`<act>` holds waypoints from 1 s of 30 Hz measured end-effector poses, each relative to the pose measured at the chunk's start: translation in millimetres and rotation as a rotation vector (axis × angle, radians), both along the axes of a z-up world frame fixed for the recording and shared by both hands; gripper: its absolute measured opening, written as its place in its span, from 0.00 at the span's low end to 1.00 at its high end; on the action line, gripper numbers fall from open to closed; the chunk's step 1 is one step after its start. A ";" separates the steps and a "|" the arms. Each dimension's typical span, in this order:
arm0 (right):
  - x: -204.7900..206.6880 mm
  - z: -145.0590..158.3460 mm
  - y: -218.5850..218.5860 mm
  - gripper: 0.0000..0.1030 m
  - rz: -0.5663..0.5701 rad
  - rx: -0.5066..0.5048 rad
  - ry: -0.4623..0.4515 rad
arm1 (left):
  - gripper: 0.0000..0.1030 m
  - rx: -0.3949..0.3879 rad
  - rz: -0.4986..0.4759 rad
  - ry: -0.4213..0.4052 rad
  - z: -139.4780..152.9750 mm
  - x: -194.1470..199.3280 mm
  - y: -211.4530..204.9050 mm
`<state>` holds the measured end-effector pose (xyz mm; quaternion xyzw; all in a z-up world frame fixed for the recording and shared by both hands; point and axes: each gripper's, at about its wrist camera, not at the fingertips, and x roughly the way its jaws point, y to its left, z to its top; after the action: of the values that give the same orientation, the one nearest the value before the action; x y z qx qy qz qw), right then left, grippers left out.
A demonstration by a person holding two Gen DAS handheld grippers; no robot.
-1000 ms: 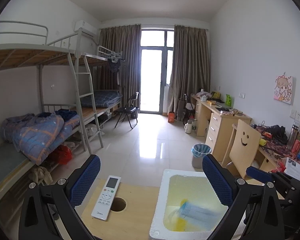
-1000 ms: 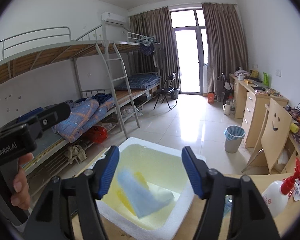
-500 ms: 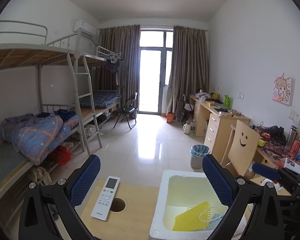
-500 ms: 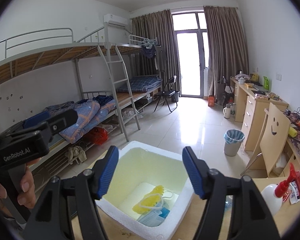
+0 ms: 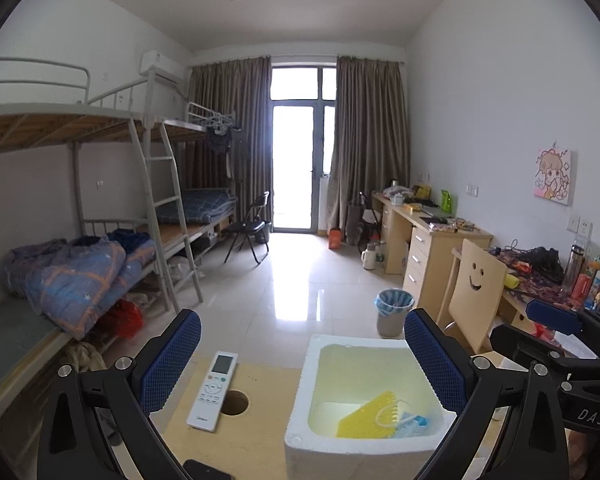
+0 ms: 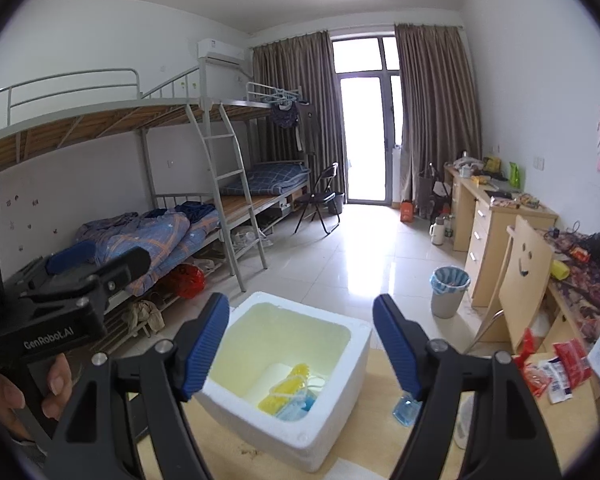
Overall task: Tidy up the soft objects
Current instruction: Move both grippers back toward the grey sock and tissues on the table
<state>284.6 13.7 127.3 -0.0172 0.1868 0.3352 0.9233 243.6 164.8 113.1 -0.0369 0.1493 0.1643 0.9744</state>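
foam box on table, soft items inside; both grippers empty.
right gripper [image 6: 300, 346], lower centre of its frame, has just been opening and stands wide with nothing between the jaws. left gripper [image 5: 302, 360] likewise spread and empty. yellow sponge [image 6: 286, 390] and blue mask [image 6: 296, 410] lie at the bottom of the white foam box [image 6: 332, 428]. remote control [image 5: 212, 390] lies left of it.

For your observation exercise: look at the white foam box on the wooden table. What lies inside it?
Inside the foam box a yellow mask with white ear loops lies on blue masks. Whatever may sit beneath the pile is covered, and the near wall hides part of the floor.
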 end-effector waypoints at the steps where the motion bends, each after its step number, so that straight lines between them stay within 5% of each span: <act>1: -5.2 2.1 -2.1 0.78 0.001 0.002 -0.008 | 0.99 0.004 0.001 -0.006 3.5 -6.3 -2.5; 9: -54.3 19.9 -30.8 0.86 -0.012 0.022 -0.061 | 0.99 0.007 -0.026 -0.013 20.2 -55.7 -23.6; 13: -78.8 20.6 -41.4 0.99 -0.007 0.029 -0.087 | 0.99 0.013 -0.039 -0.014 22.0 -79.5 -36.3; 30: -126.3 -1.2 -66.3 1.00 0.009 0.040 -0.109 | 0.99 0.053 -0.094 -0.049 7.7 -141.1 -67.9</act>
<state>158.3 -52.6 126.1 -0.0179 0.1297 0.3414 0.9308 102.5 97.0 120.8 -0.0079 0.1227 0.1212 0.9850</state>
